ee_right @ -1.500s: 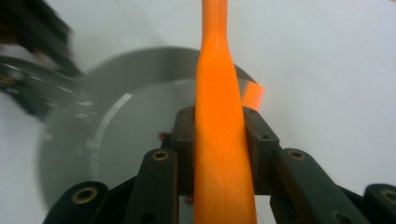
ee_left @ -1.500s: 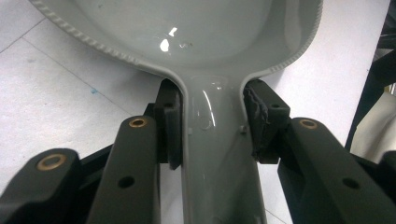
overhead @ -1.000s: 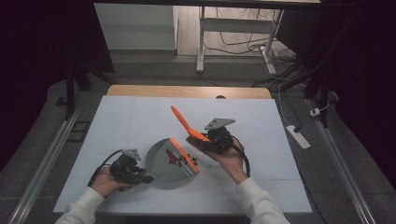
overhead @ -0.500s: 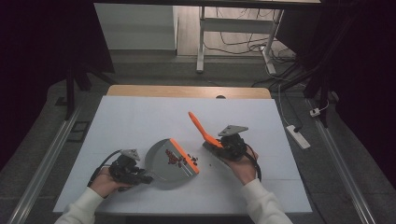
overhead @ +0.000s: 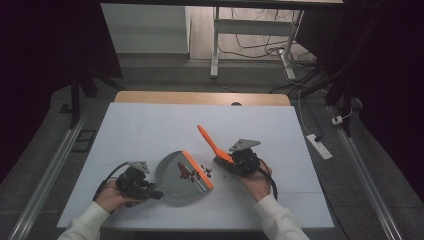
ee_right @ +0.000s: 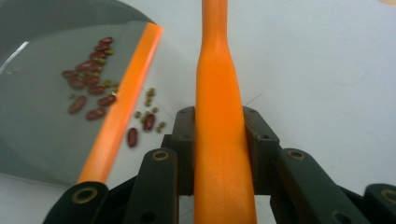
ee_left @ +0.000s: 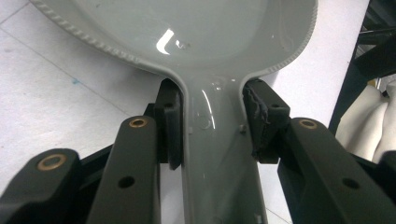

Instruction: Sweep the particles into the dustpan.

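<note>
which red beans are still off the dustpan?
The two red beans lying on the white table just outside the dustpan's orange lip, among small green ones. The other red beans sit inside the grey pan.

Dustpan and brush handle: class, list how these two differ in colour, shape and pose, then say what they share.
1. The dustpan is grey with an orange lip; the brush handle is all orange.
2. The dustpan is broad and scooped; the handle is slim.
3. The dustpan lies flat; the handle slants up.
Shared: each is clamped in a gripper, left and right.
</note>
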{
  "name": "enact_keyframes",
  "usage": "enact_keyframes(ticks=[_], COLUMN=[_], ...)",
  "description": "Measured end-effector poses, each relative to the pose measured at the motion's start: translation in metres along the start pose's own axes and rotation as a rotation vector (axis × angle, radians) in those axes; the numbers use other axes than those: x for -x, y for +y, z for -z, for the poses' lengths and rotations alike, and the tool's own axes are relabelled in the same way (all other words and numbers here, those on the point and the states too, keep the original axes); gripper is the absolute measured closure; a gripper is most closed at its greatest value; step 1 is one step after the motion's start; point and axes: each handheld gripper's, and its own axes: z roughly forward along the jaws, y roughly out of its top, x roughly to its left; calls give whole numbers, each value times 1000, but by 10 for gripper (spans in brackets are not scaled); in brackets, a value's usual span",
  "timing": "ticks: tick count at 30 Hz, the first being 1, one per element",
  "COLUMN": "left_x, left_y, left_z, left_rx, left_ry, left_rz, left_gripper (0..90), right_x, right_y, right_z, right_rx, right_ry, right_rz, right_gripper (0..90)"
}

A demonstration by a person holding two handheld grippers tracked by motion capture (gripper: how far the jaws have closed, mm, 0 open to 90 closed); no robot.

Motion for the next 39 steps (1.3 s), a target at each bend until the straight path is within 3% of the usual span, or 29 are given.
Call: enact_keyframes(ticks=[8,12,14,19,25,30,34,39], left_x=[1,1,1,0,0,0,0,0], left_y=[0,1,1,0,1,1,1,1], left_z=[-2,-2,-2,-3,-4,-4,-5,-6], left_rx=[-4,-11,-13,-15,-16,-19,-20,-23], left_ry=[1,2,2,3,4,6,5,6], left_rz=[-3,-7,-7,-9,-10,-10,-9,-11], left_gripper=[617,617,617,617,617,617,617,618], right_x=[-16,-22,-28,-35,-28,-16,-10,-16], right_y=[5,8,10,17,21,20,21,22], right_z=[-6,-11,-13,-8,-3,-15,-27,-36], right_rx=[8,21,19,44,87,73,68,69], right_ry=[35,122,128,211,130,35,35,100], right_rz=[-2,-37,-16,-27,-17,13,21,24], right_gripper=[695,695,695,698,698,698,698,698])
